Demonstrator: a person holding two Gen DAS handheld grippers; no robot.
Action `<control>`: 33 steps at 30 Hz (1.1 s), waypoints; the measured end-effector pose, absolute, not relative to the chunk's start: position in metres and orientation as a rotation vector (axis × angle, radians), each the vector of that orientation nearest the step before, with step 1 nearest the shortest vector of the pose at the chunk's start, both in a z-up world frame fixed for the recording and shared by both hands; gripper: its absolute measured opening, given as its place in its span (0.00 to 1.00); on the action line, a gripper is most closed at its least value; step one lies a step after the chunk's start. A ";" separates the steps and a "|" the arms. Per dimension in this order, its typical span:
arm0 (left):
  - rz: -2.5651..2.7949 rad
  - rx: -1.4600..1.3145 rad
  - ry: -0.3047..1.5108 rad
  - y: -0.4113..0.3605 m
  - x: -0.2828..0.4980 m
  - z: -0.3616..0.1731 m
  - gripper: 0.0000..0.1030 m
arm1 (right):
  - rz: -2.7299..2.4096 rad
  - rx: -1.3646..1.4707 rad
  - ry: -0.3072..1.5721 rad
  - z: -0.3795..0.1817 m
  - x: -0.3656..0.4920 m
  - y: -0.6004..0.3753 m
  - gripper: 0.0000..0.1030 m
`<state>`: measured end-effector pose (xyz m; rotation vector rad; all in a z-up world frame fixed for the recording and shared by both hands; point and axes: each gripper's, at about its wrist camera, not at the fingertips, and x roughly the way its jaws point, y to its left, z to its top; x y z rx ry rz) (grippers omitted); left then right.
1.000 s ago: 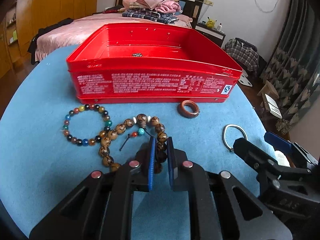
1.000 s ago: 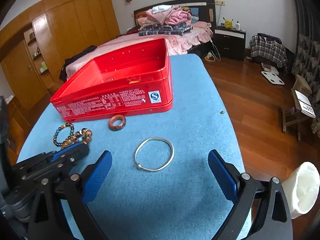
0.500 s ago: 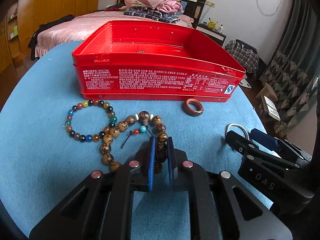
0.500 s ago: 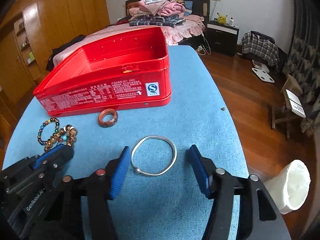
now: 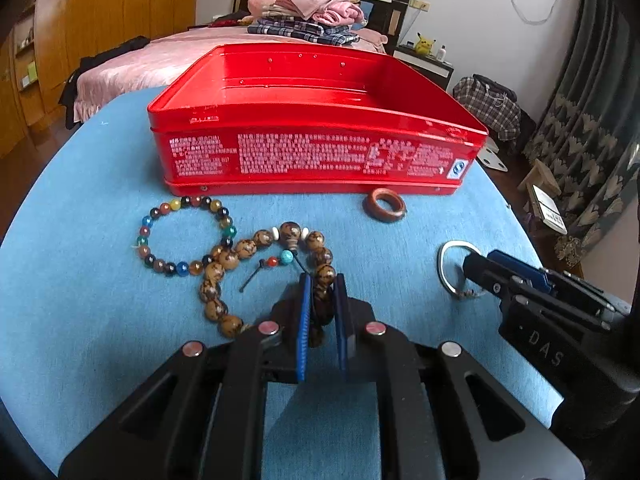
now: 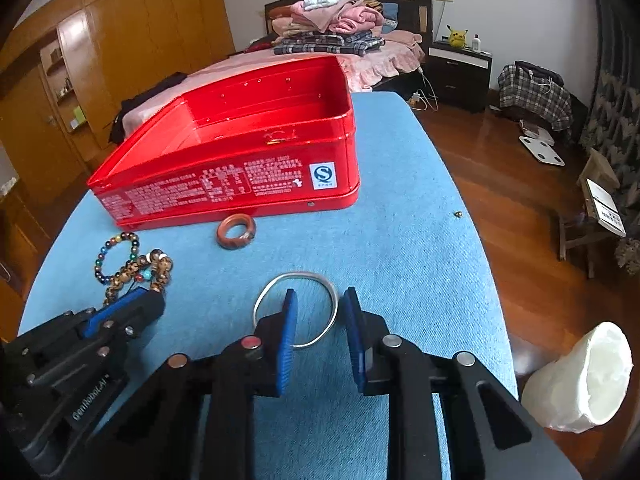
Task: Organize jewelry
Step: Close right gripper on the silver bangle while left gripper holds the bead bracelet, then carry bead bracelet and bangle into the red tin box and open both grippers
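A red tin box (image 5: 316,152) stands open on the blue table; it also shows in the right wrist view (image 6: 240,168). My left gripper (image 5: 323,280) is shut on the brown wooden bead bracelet (image 5: 248,246), which lies on the table. A multicolour bead bracelet (image 5: 180,236) touches it on the left. A reddish ring (image 5: 385,205) lies by the box front. My right gripper (image 6: 320,296) is partly closed, its jaws straddling the right side of the silver bangle (image 6: 298,280) without touching it. The bangle (image 5: 450,268) also shows in the left wrist view.
The table edge curves off close on the right, with wooden floor (image 6: 520,184) below. A white bin (image 6: 576,376) stands by the table's near right. A small bead (image 6: 457,213) lies near the right edge. A bed (image 5: 280,48) is behind the table.
My right gripper moved forward over the silver bangle and its jaws narrowed greatly around the bangle's right side. My left gripper stayed shut on the wooden bead bracelet.
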<state>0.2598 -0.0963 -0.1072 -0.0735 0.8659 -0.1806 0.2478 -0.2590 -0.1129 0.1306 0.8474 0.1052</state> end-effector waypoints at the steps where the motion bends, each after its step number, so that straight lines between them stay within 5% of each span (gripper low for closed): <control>1: -0.181 -0.069 0.863 -0.096 0.258 -0.108 0.10 | 0.120 0.141 0.845 -0.113 0.247 -0.259 0.31; 3: -0.182 -0.069 0.859 -0.095 0.257 -0.107 0.10 | 0.145 0.171 0.834 -0.113 0.245 -0.263 0.43; 17: -0.190 -0.116 0.861 -0.085 0.262 -0.109 0.10 | 0.183 0.158 0.834 -0.112 0.244 -0.262 0.63; 22: -0.196 -0.125 0.863 -0.082 0.264 -0.111 0.10 | 0.135 0.040 0.872 -0.116 0.252 -0.242 0.64; 26: -0.199 -0.135 0.865 -0.080 0.264 -0.111 0.10 | 0.129 -0.032 0.865 -0.116 0.248 -0.229 0.48; 33: -0.212 -0.153 0.843 -0.075 0.262 -0.105 0.10 | 0.158 0.032 0.856 -0.110 0.238 -0.239 0.46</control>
